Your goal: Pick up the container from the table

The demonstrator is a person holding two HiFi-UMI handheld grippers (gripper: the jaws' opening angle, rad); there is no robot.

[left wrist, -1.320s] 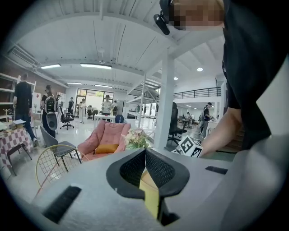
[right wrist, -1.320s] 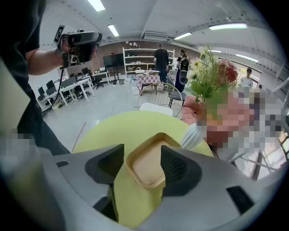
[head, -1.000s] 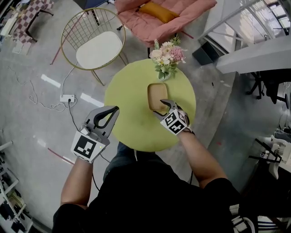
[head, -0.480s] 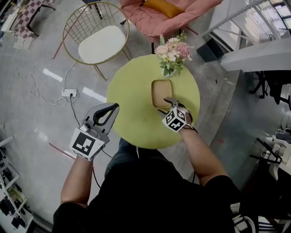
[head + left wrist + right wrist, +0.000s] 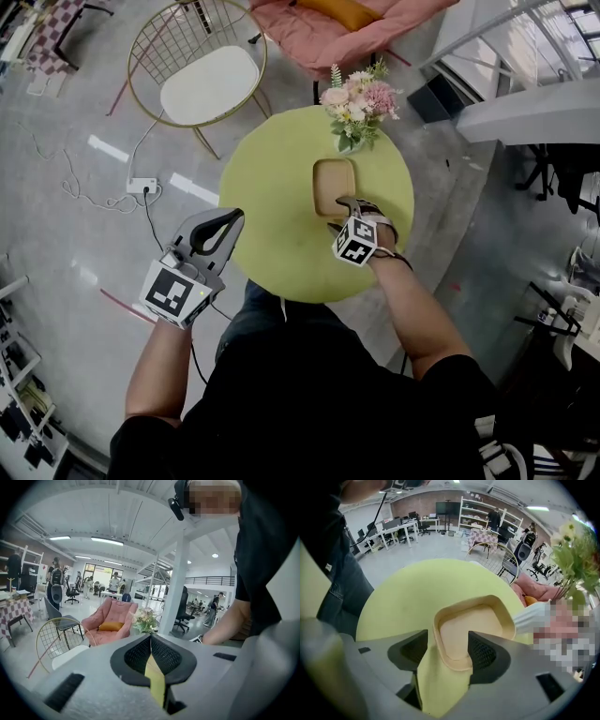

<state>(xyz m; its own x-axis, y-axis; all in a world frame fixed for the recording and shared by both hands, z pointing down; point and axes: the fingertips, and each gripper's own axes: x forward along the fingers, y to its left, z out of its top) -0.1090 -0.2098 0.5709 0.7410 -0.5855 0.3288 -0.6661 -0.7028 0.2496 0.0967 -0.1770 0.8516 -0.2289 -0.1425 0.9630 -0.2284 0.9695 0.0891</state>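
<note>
1. Here the container point(image 5: 334, 183), a shallow tan tray with rounded corners, sits on the round green bench point(image 5: 272, 216), near a bunch of flowers point(image 5: 356, 103).
2. The right tool point(image 5: 450, 651) has its jaws apart with the tray's near rim between them; I cannot tell whether either pad touches it.
3. The left tool point(image 5: 151, 656) is pressed together on nothing, off the bench's left side.
4. The tray looks light, stiff and thin-walled. Pinching the near rim wall seems the sensible hold, though its smooth lip could slip or tilt.
</note>
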